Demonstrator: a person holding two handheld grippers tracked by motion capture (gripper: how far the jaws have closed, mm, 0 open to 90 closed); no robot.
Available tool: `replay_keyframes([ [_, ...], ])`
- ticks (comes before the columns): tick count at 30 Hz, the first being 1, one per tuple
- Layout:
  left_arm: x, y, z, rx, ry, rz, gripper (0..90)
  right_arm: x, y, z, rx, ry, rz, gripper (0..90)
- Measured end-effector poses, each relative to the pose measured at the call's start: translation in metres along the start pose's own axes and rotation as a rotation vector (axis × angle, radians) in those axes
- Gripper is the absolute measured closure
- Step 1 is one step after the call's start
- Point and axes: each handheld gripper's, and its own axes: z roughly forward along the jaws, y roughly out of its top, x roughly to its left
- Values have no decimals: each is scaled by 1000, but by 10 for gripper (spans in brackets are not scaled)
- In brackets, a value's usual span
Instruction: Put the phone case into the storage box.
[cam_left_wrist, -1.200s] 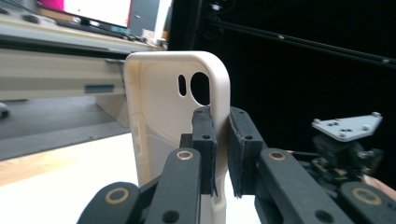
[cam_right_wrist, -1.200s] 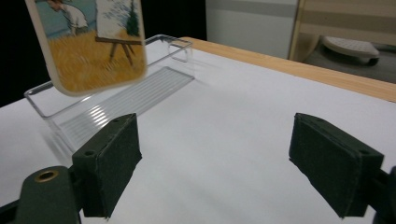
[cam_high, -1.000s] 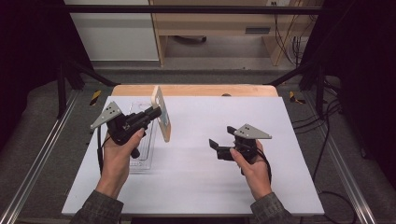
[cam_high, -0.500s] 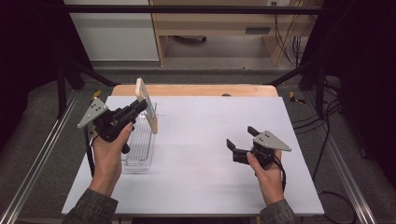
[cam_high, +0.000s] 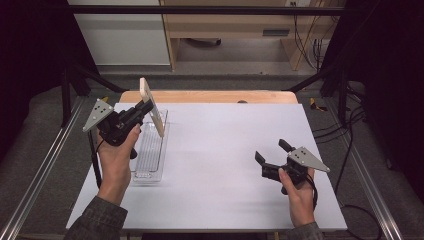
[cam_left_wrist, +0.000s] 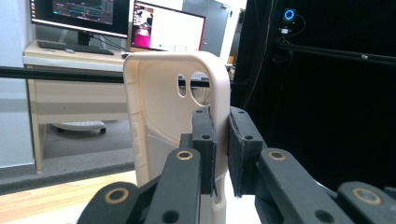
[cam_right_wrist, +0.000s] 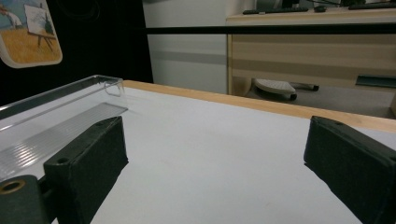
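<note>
Left gripper (cam_high: 142, 111): I have its 2 jaws clamped on one long edge of the phone case (cam_high: 151, 107), lifted over the clear tray (cam_high: 150, 155).
Right gripper (cam_high: 272, 156): jaws wide apart, nothing between them, low over the white table (cam_high: 225, 150), well apart from the tray.
Step in hand: I judge this is carrying the case clear; I'd keep the pinch firm and avoid twisting, as it's an edge grip.
Case orientation: long axis tilted, camera cutout end uppermost; the hollow side seems to face my left gripper's camera, though the high view is too small to confirm.
</note>
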Motion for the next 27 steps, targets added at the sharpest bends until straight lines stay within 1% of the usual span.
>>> replay_keyframes([
  [3,3,0,2,-1,19,-2,818,-2,-2,-2,7,-1,-2,66],
  [4,3,0,2,-1,19,-2,818,-2,-2,-2,7,-1,-2,66],
  [5,6,1,3,-1,34,-3,818,-2,-2,-3,9,-4,-11,66],
  [8,10,1,5,0,58,2,818,1,-5,-4,2,-5,-29,63],
  [9,10,1,5,0,58,2,818,2,-7,-5,0,-4,-29,63],
  [11,15,0,7,-6,83,-9,818,4,-13,-5,-11,-2,-35,60],
  [12,15,0,7,-6,83,-9,818,4,-13,-5,-11,-2,-35,60],
  [13,16,-1,8,-1,99,-9,817,7,-19,-4,-18,2,-38,59],
  [15,17,-2,9,0,113,-3,818,8,-22,-1,-7,17,-47,56],
  [16,17,-2,9,0,113,-3,818,9,-23,-1,-3,21,-53,56],
  [18,17,-4,12,1,127,-1,818,9,-26,-1,6,23,-62,56],
  [21,18,-5,15,4,136,0,818,9,-29,-1,6,26,-53,56],
  [23,18,-7,20,6,151,7,817,7,-31,-4,3,25,-35,56],
  [26,18,-8,23,13,158,17,817,6,-32,-5,2,28,-33,56],
  [27,19,-10,26,18,161,22,817,6,-33,-5,5,30,-39,55],
])
